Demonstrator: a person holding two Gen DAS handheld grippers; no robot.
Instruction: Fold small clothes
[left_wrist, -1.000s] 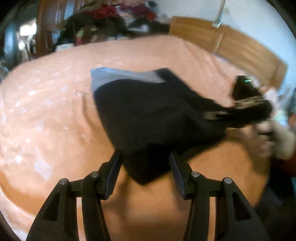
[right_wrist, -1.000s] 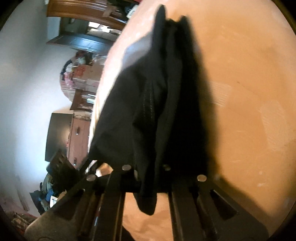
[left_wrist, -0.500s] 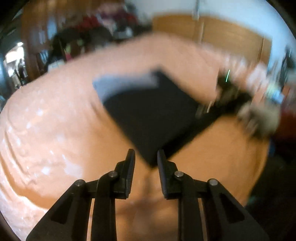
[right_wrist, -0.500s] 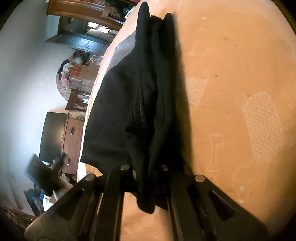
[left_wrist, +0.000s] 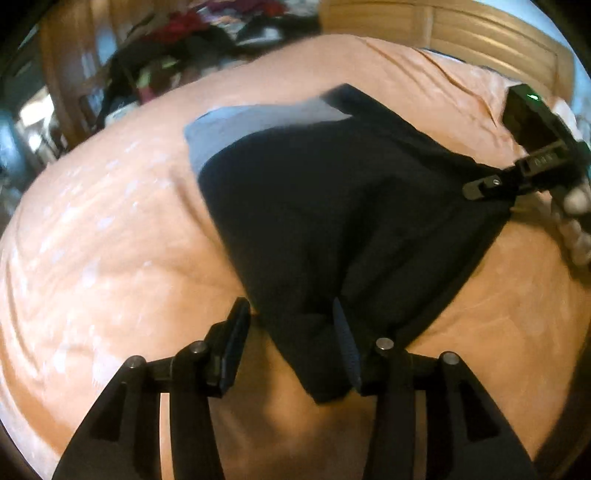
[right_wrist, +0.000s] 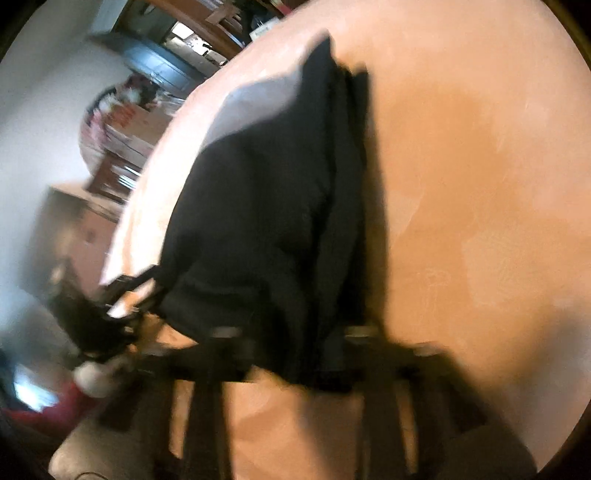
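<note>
One black garment, grey band, on orange bed | L tongs agape round corner | R tongs pinching edge

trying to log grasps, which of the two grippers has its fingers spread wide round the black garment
The left gripper: its fingers stand wide apart with a garment corner between them. The right gripper looks clamped on the opposite edge.

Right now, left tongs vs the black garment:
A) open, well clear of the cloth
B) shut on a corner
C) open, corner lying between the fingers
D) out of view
C. In the left wrist view the left tongs stand wide apart, and the near corner of the black garment hangs down between the two fingers, unpinched, over the orange bedspread.
</note>
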